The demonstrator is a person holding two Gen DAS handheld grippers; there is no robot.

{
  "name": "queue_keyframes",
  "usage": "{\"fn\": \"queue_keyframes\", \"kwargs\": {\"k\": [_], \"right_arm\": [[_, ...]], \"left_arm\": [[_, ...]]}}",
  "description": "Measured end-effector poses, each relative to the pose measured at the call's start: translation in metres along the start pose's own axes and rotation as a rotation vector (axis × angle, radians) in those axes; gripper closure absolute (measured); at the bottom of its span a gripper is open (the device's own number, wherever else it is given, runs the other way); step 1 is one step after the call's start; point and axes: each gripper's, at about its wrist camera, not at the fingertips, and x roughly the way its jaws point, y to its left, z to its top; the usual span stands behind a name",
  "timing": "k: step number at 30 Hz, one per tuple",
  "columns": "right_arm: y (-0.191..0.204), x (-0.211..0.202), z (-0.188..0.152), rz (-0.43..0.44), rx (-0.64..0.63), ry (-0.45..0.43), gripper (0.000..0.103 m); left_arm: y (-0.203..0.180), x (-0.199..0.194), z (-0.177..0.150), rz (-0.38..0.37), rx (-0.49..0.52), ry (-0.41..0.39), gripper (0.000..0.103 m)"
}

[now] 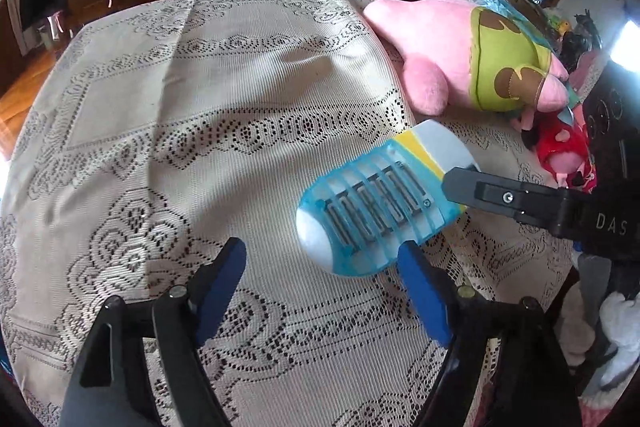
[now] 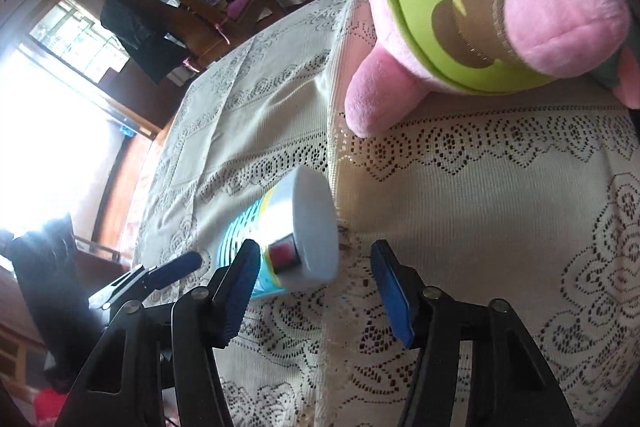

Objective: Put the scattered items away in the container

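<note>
A: What is the blue-and-white plastic device [image 1: 380, 203], and where does it lie?

B: It appears to be a small plug-in unit with a slatted blue cover and a white base; it lies on its side on the lace tablecloth [image 1: 208, 75] of the table, between the two grippers

A: Is either gripper holding it?

B: No. The left gripper [image 1: 322, 267] has its fingers apart, one blue pad just beside the device's rounded end, the other out over bare cloth. The right gripper [image 2: 314, 269] likewise stands with its fingers apart around the white base; its left pad looks very near or touching the blue body, and the other pad is clear of it

A: What else remains scattered?

B: A pink plush toy [image 1: 472, 55] in green shorts lies beyond the device, and a smaller red-and-pink toy [image 1: 564, 151] lies beside it at the table's edge

A: How far along is the tidying?

B: Judged early or midway at best: no container appears in either view, and at least three items still rest on the table. The device seems next to be picked up, by the right gripper most likely
</note>
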Motion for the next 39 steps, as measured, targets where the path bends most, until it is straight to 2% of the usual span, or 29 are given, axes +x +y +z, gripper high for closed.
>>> {"fn": "queue_keyframes", "kwargs": {"k": [2, 3, 5, 7, 8, 10, 13, 17, 18, 19, 22, 24, 26, 27, 29, 31, 33, 34, 35, 36, 37, 39], "right_arm": [[-0.001, 0.005, 0.002, 0.014, 0.010, 0.006, 0.051], [-0.001, 0.007, 0.002, 0.025, 0.016, 0.009, 0.052], [0.001, 0.009, 0.004, 0.019, 0.014, 0.001, 0.053], [0.003, 0.009, 0.007, 0.008, 0.008, 0.002, 0.054], [0.004, 0.009, 0.008, 0.003, 0.004, 0.002, 0.055], [0.007, 0.007, 0.006, -0.005, -0.015, -0.005, 0.055], [0.006, 0.007, 0.005, 0.002, -0.021, -0.008, 0.055], [0.012, -0.002, 0.003, 0.016, -0.050, -0.041, 0.056], [0.015, -0.005, 0.003, 0.030, -0.058, -0.045, 0.058], [0.020, -0.006, 0.002, 0.027, -0.074, -0.048, 0.060], [0.029, -0.006, 0.001, 0.020, -0.101, -0.050, 0.060], [0.028, -0.002, 0.002, 0.019, -0.087, -0.042, 0.060], [0.027, 0.001, 0.002, 0.018, -0.072, -0.034, 0.060], [0.021, 0.000, 0.001, 0.034, -0.052, -0.036, 0.060], [0.012, -0.001, 0.002, 0.037, -0.014, -0.040, 0.057], [0.004, -0.004, 0.005, 0.049, 0.019, -0.044, 0.056], [0.003, -0.005, 0.009, 0.050, 0.023, -0.051, 0.050], [0.003, -0.006, 0.011, 0.050, 0.025, -0.054, 0.038], [0.002, -0.007, 0.013, 0.050, 0.027, -0.057, 0.022], [0.002, -0.007, 0.014, 0.044, 0.027, -0.060, 0.016], [0.003, -0.008, 0.014, 0.040, 0.025, -0.064, 0.014], [0.004, -0.006, 0.014, 0.032, 0.020, -0.060, 0.028]], "left_arm": [[0.001, 0.007, -0.002, -0.043, -0.017, 0.019, 0.025], [0.000, 0.006, -0.003, -0.041, -0.017, 0.002, 0.025], [0.000, 0.006, -0.001, -0.080, -0.019, 0.003, 0.034], [0.000, 0.004, 0.000, -0.123, -0.028, 0.004, 0.058], [-0.001, 0.002, 0.000, -0.134, -0.031, 0.003, 0.061], [-0.006, 0.001, 0.000, -0.101, 0.012, -0.016, 0.063], [-0.003, 0.002, 0.001, -0.127, -0.004, -0.020, 0.063], [-0.008, -0.008, 0.001, -0.118, 0.020, -0.038, 0.064], [-0.011, -0.012, 0.002, -0.122, 0.032, -0.047, 0.069], [-0.014, -0.017, 0.003, -0.126, 0.043, -0.055, 0.069], [-0.017, -0.025, 0.005, -0.100, 0.066, -0.077, 0.069], [-0.006, -0.025, 0.005, -0.108, 0.032, -0.077, 0.069], [0.007, -0.023, 0.007, -0.140, -0.006, -0.048, 0.069], [0.017, -0.020, 0.006, -0.128, -0.023, -0.030, 0.068], [0.029, -0.017, 0.006, -0.084, -0.038, -0.024, 0.058], [0.037, -0.013, 0.005, -0.062, -0.057, -0.022, 0.033], [0.041, -0.011, 0.005, -0.068, -0.067, -0.023, 0.030], [0.042, -0.010, 0.006, -0.067, -0.076, -0.021, 0.030], [0.043, -0.008, 0.007, -0.066, -0.085, -0.019, 0.030], [0.043, -0.006, 0.007, -0.063, -0.086, -0.015, 0.030], [0.042, -0.005, 0.008, -0.059, -0.088, -0.012, 0.030], [0.040, -0.001, 0.009, -0.052, -0.087, -0.009, 0.030]]}}
